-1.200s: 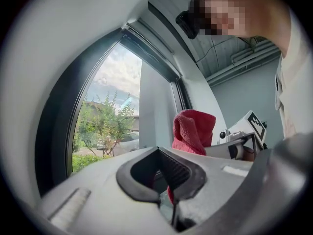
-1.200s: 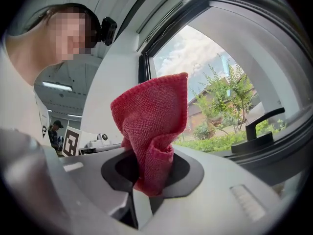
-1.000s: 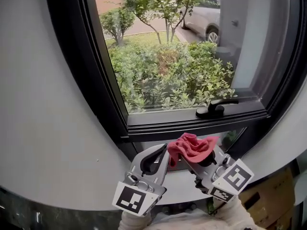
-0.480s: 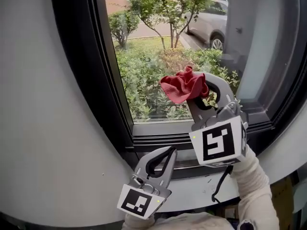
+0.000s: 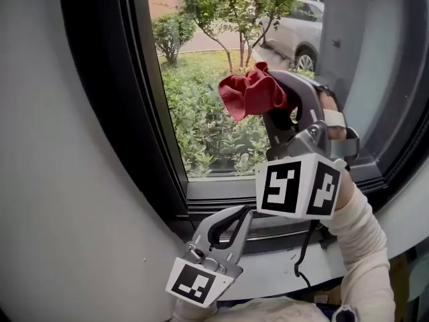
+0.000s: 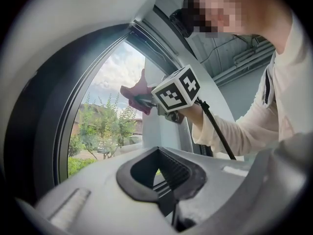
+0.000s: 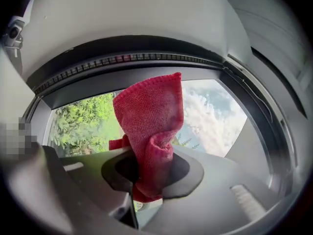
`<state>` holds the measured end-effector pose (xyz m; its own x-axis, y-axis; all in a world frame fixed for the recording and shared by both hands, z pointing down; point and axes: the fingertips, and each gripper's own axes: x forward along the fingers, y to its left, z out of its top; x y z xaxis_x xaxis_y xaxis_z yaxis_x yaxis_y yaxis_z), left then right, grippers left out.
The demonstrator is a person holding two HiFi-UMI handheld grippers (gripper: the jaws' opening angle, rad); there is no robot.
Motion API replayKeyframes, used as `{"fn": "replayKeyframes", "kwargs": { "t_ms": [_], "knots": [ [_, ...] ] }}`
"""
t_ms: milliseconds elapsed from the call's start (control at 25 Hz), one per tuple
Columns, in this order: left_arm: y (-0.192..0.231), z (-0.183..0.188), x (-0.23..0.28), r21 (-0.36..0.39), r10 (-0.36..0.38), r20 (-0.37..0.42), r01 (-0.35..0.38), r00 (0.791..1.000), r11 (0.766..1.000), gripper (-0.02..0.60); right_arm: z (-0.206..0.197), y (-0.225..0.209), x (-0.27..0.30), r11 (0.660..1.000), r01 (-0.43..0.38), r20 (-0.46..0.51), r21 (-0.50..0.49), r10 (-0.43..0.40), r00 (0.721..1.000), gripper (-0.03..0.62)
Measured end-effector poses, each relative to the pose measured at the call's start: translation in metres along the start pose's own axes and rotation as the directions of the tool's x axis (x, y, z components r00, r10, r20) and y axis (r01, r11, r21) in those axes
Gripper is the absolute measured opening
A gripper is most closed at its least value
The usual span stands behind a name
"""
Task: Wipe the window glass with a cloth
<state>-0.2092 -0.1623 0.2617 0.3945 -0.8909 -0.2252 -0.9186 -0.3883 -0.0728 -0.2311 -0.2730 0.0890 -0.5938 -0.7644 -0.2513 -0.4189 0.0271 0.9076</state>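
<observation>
while my right gripper [image 5: 267,102] sits raised in front of the window glass [image 5: 201,119], its jaws are clamped on a bunched fold of the red cloth [image 5: 249,92], and most of the fabric stands loose beyond the tips toward the pane. i can't tell whether the cloth is touching the glass or only near it. my left gripper [image 5: 240,215] hangs low and near, by the bottom rail of the dark window frame [image 5: 110,126], its jaws pressed together with nothing between them. as i judge it, the wipe itself is not properly under way. the risk i see is the grip: only a pinch of fabric is held, so drag against the pane could pull it out of the jaws. if the loose wad folds aside, bare jaw tips could scrape the glass. sweeping left, the cloth could also snag on the frame.
</observation>
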Motion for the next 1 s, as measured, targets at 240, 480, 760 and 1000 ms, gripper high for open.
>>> {"fn": "replayKeyframes", "kwargs": {
  "t_ms": [240, 480, 760, 1000],
  "knots": [
    [0.010, 0.011, 0.023, 0.004, -0.008, 0.019, 0.008, 1.000, 1.000, 0.002, 0.013, -0.059, 0.014, 0.994, 0.102, 0.057, -0.044, -0.100, 0.993, 0.120],
    [0.018, 0.034, 0.045, 0.032, -0.003, 0.041, 0.002, 0.999, 0.999, 0.002, 0.025, -0.110, 0.025, 0.987, 0.147, 0.101, -0.060, -0.141, 0.985, 0.121],
    [0.022, 0.052, 0.060, 0.048, 0.007, 0.042, -0.009, 0.999, 0.999, 0.002, 0.021, -0.119, 0.020, 0.981, 0.192, 0.106, -0.010, -0.190, 0.976, 0.109],
    [0.037, 0.056, 0.063, 0.074, 0.041, 0.045, -0.044, 0.998, 0.996, 0.002, 0.003, -0.088, 0.011, 0.982, 0.186, 0.119, 0.043, -0.190, 0.975, 0.106]
  ]
}}
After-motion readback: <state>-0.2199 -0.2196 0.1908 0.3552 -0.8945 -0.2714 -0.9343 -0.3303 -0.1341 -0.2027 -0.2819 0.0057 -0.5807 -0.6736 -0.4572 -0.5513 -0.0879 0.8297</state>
